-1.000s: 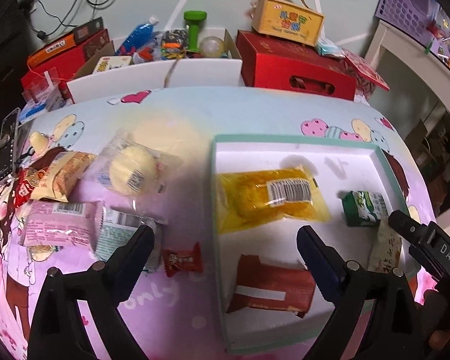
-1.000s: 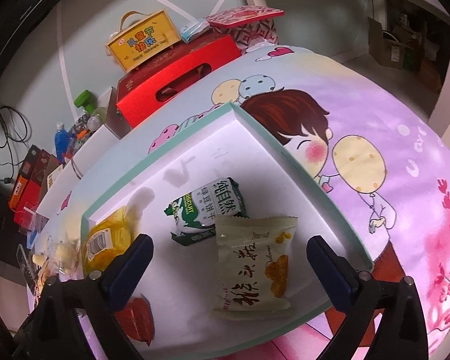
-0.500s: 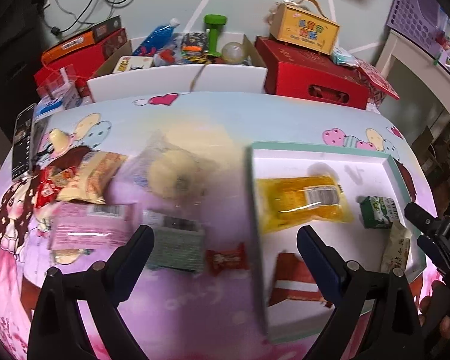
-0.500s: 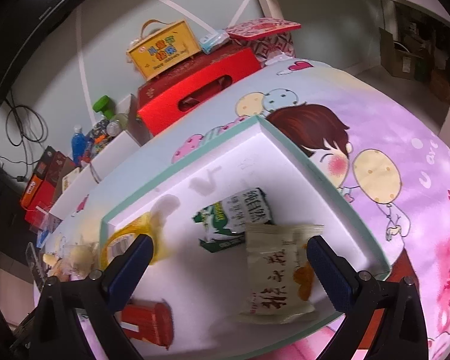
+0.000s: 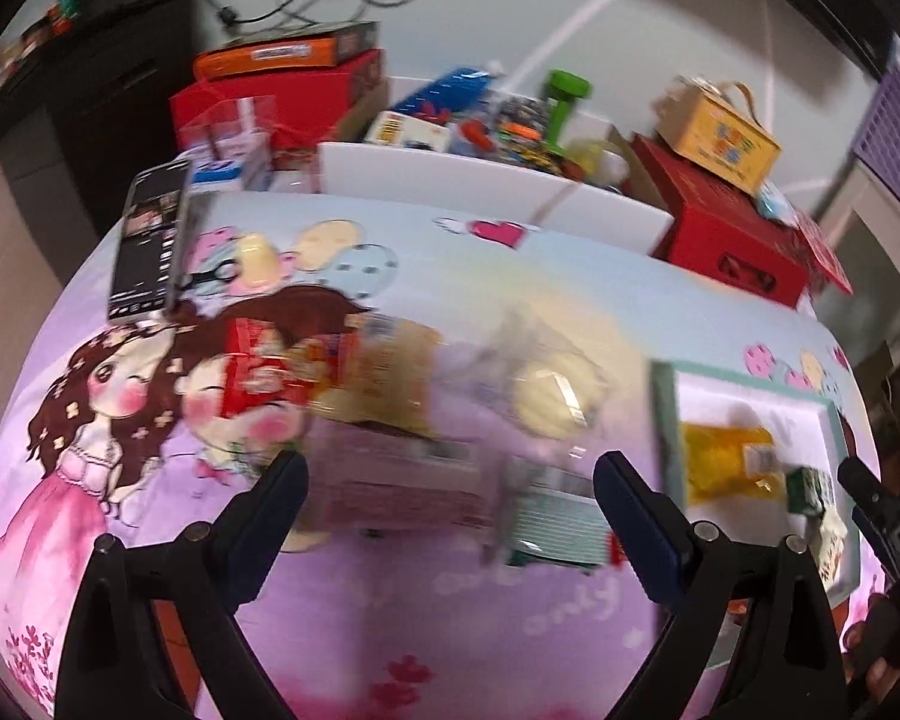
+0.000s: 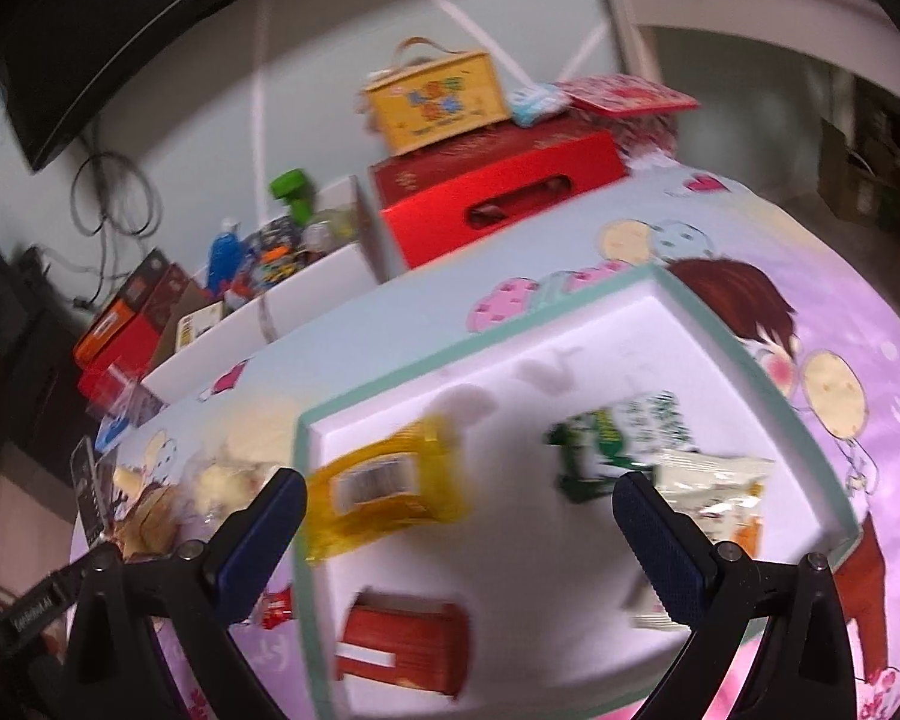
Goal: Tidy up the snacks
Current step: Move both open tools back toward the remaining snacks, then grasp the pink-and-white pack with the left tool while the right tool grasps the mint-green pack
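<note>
Left wrist: my left tongs [image 5: 450, 486] spread wide, nothing held, above loose snacks on the worktop [image 5: 510, 264]: pink packet [image 5: 402, 480], green-white packet [image 5: 555, 525], blurred round bun [image 5: 549, 402]. Tray [image 5: 663, 420] sits right.

Right wrist: my right tongs [image 6: 459, 504] wide apart, nothing held, over the tray [image 6: 570, 360] containing yellow packet [image 6: 384, 495], green packet [image 6: 618, 444], cream packet [image 6: 720, 492], red packet [image 6: 405, 645].

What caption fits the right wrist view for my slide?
Open right claw hovering over the white tray holding yellow, green, cream and red snack packs.
</note>
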Motion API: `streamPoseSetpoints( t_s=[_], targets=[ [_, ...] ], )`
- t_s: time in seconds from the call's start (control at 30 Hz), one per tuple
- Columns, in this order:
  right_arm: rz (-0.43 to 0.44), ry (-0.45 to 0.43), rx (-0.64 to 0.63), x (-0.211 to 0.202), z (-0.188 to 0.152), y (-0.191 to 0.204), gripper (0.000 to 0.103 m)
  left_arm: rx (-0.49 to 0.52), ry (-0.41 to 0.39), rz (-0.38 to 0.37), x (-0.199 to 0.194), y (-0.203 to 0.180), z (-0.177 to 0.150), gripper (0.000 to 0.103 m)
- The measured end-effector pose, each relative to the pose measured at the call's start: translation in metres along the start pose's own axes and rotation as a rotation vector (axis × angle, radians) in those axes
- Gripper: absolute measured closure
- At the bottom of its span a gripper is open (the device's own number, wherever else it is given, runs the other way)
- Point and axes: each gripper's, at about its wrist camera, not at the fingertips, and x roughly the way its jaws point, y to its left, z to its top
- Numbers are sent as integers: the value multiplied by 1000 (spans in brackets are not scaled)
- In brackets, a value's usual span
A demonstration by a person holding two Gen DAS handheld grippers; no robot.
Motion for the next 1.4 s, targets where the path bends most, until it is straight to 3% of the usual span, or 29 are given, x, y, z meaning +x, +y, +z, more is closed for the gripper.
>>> streamPoseSetpoints(
  t_s=[0.53,0.77,1.0,1.4],
  targets=[
    [50,101,-223,32,-26,117,0,-90,44,-29,21,66,3,7],
    [64,155,-290,54,-39,151,1,-119,82,-48,33,67,3,7],
    [59,197,-363,70,-55,168,9,-132,137,-12,52,60,0,9],
    [63,250,-412,84,-72,169,9,-177,175,5,62,64,-4,9]
  ],
)
